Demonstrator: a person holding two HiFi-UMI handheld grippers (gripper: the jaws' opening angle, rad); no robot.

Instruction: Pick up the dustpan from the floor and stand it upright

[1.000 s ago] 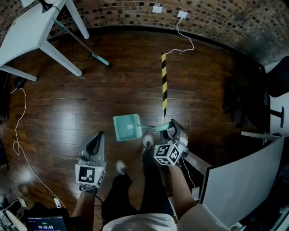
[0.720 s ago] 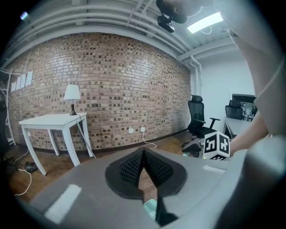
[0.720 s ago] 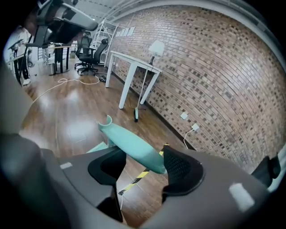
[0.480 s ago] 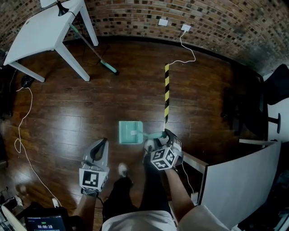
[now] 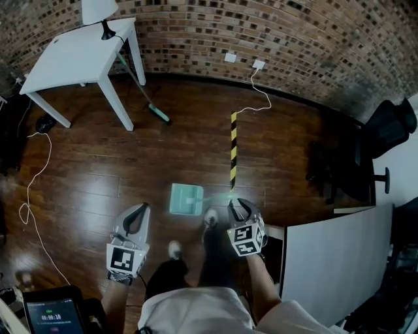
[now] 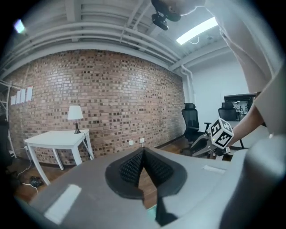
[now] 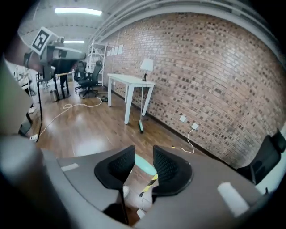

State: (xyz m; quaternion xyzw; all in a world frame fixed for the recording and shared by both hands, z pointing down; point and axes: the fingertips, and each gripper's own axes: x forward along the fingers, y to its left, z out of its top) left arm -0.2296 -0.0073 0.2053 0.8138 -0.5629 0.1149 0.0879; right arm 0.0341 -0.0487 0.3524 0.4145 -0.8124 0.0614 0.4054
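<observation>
The teal dustpan (image 5: 186, 199) sits on the dark wood floor just ahead of the person's shoes, its handle (image 5: 223, 196) slanting toward my right gripper (image 5: 236, 204). In the right gripper view the handle's rounded end (image 7: 145, 166) shows in the gap of the right gripper (image 7: 144, 157). The jaws are closing and the pads do not press on the handle. My left gripper (image 5: 140, 209) hangs to the left of the pan, clear of it. In the left gripper view this gripper (image 6: 142, 154) is shut and empty, its pads meeting at the tips.
A white table (image 5: 78, 52) with a lamp (image 5: 98, 10) stands at the back left, and a broom (image 5: 140, 88) leans beside it. Yellow-black tape (image 5: 232, 147) runs along the floor toward the wall. A white cable (image 5: 32, 189) trails at the left. A white panel (image 5: 333, 254) and a black chair (image 5: 385, 130) are at the right.
Both grippers have lifted away from the floor and the view has risen with them. The right gripper, earlier at the handle's end, now sits a little off it.
</observation>
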